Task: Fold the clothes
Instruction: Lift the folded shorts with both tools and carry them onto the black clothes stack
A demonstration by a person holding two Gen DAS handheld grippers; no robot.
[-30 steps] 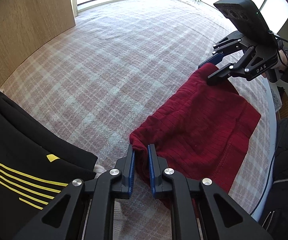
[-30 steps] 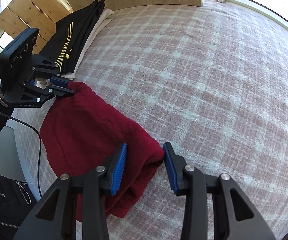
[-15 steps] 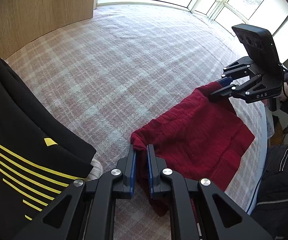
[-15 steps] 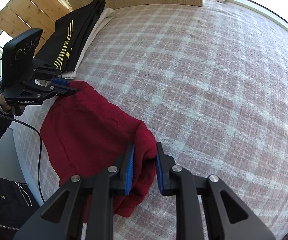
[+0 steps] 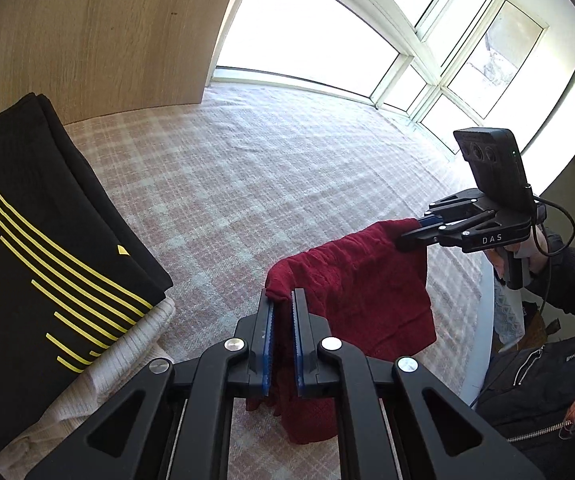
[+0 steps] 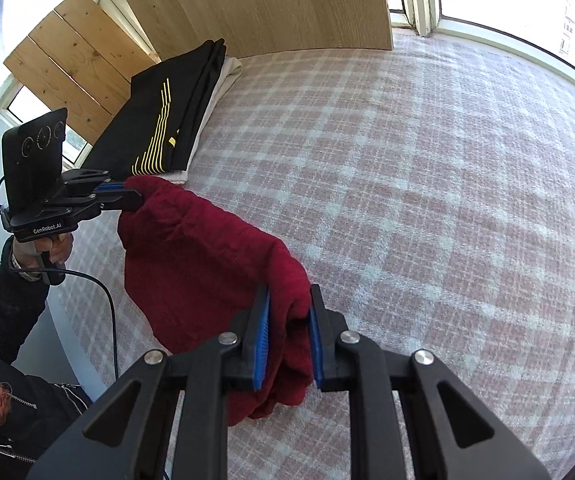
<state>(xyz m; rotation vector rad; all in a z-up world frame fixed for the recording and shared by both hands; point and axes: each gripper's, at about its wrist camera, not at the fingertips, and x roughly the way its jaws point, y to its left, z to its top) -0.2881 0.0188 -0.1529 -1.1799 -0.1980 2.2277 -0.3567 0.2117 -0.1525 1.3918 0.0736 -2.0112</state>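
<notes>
A dark red knit garment (image 5: 359, 280) hangs between both grippers, lifted off the plaid bed cover (image 5: 227, 180). My left gripper (image 5: 281, 300) is shut on one top corner of it. In the right wrist view the same left gripper (image 6: 127, 196) pinches the garment's (image 6: 207, 260) far corner. My right gripper (image 6: 289, 300) has a thick fold of red cloth between its blue pads, and its jaws are still closing on it. In the left wrist view that right gripper (image 5: 411, 232) holds the far corner. The garment's lower part sags down toward the cover.
A folded black garment with yellow stripes (image 5: 27, 260) lies on a cream one (image 5: 119, 360) by the wooden panel (image 5: 107, 40), also seen as the black pile (image 6: 159, 120). Windows line the far side. A person's black sleeve (image 6: 3, 308) and cable are near the bed edge.
The right gripper's jaws closed onto the red fold. Both grippers then rose, and the garment's top edge came up off the cover; the left wrist tilted up toward the window.
</notes>
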